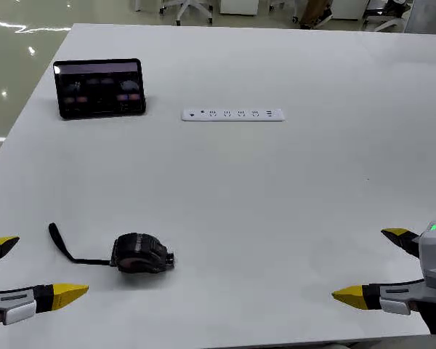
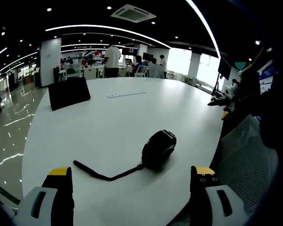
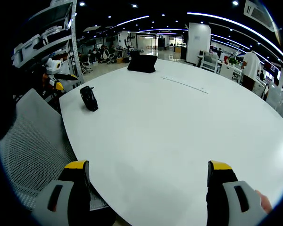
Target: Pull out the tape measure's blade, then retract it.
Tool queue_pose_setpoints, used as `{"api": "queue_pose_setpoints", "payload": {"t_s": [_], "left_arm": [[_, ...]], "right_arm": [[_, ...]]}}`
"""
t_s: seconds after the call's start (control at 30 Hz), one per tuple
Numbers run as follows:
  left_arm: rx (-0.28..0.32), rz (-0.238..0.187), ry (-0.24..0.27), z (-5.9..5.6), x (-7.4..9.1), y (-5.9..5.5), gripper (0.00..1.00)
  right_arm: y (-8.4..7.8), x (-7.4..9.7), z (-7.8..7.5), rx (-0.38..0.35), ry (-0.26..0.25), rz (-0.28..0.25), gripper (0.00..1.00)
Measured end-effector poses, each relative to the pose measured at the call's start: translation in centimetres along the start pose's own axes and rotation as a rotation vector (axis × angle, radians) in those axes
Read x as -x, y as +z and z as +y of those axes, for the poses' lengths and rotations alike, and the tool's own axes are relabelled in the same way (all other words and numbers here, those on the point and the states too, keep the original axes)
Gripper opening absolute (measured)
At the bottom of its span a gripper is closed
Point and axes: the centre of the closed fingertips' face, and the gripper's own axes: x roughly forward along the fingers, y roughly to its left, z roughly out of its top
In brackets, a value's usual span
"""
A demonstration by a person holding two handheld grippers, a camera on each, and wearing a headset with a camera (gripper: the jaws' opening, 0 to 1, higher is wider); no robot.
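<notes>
Here, left tongs (image 1: 49,265) and right tongs (image 1: 360,263) gape apart over the white office table (image 1: 276,189).

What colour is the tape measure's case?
The tape measure is black, with a black wrist strap; the left gripper view shows it best.

My tape measure (image 1: 140,253) is a dark, rounded case sitting on the white table (image 1: 276,203), near the front edge on my left side. Its blade is retracted. Its black strap (image 1: 64,246) trails flat away from the case.
</notes>
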Motion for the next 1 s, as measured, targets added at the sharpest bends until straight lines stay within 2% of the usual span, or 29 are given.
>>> {"api": "queue_pose_setpoints", "payload": {"t_s": [0.1, 0.2, 0.23, 0.3, 0.33, 0.37, 0.43, 0.5, 0.57, 0.63, 0.73, 0.8, 0.83, 0.9, 1.0], "left_arm": [[0.015, 0.021, -0.026, 0.1, -0.3, 0.1, 1.0], [-0.003, 0.028, -0.055, 0.0, -0.8, 0.6, 1.0], [-0.022, 0.026, -0.066, -0.2, -1.0, 0.8, 1.0], [-0.096, -0.002, -0.091, -0.5, -1.5, 1.7, 1.0], [-0.124, 0.005, -0.113, -0.8, -1.7, 1.8, 1.0], [-0.126, 0.018, -0.123, -0.9, -1.9, 1.7, 1.0], [-0.127, 0.073, -0.139, -1.0, -2.2, 1.3, 1.0], [-0.171, 0.073, -0.147, -1.0, -2.6, 1.7, 1.0], [-0.186, 0.097, -0.161, -1.2, -3.0, 1.8, 1.0], [-0.245, 0.123, -0.175, -1.3, -3.5, 2.0, 1.0], [-0.279, 0.141, -0.21, -2.0, -4.2, 2.6, 1.0], [-0.304, 0.169, -0.243, -2.5, -4.7, 2.6, 1.0], [-0.348, 0.186, -0.254, -2.7, -5.0, 2.7, 1.0], [-0.393, 0.206, -0.268, -2.9, -5.5, 2.7, 1.0], [-0.423, 0.233, -0.299, -3.7, -6.4, 2.9, 1.0]], "right_arm": [[0.5, -0.3, -0.2, 0.016, -0.001, -0.002, 1.0], [1.2, -0.9, -0.1, 0.031, 0.008, -0.006, 1.0], [1.4, -1.2, 0.1, 0.039, 0.016, -0.003, 1.0], [1.6, -1.8, 0.5, 0.097, 0.034, 0.023, 1.0], [2.0, -2.1, 0.7, 0.119, 0.044, 0.028, 1.0], [2.2, -2.3, 0.9, 0.123, 0.05, 0.027, 1.0], [2.9, -2.8, 1.1, 0.14, 0.069, 0.023, 1.0], [3.6, -3.4, 1.3, 0.157, 0.079, 0.018, 1.0], [4.2, -4.0, 1.5, 0.178, 0.087, 0.012, 1.0], [5.2, -4.6, 2.4, 0.201, 0.097, -0.006, 1.0], [6.3, -5.5, 3.3, 0.218, 0.118, -0.02, 1.0], [6.9, -6.3, 3.9, 0.223, 0.139, -0.02, 1.0], [7.2, -6.7, 4.2, 0.233, 0.151, -0.023, 1.0], [7.6, -7.4, 4.7, 0.244, 0.167, -0.025, 1.0], [8.3, -8.7, 6.1, 0.284, 0.207, -0.021, 1.0]]}}
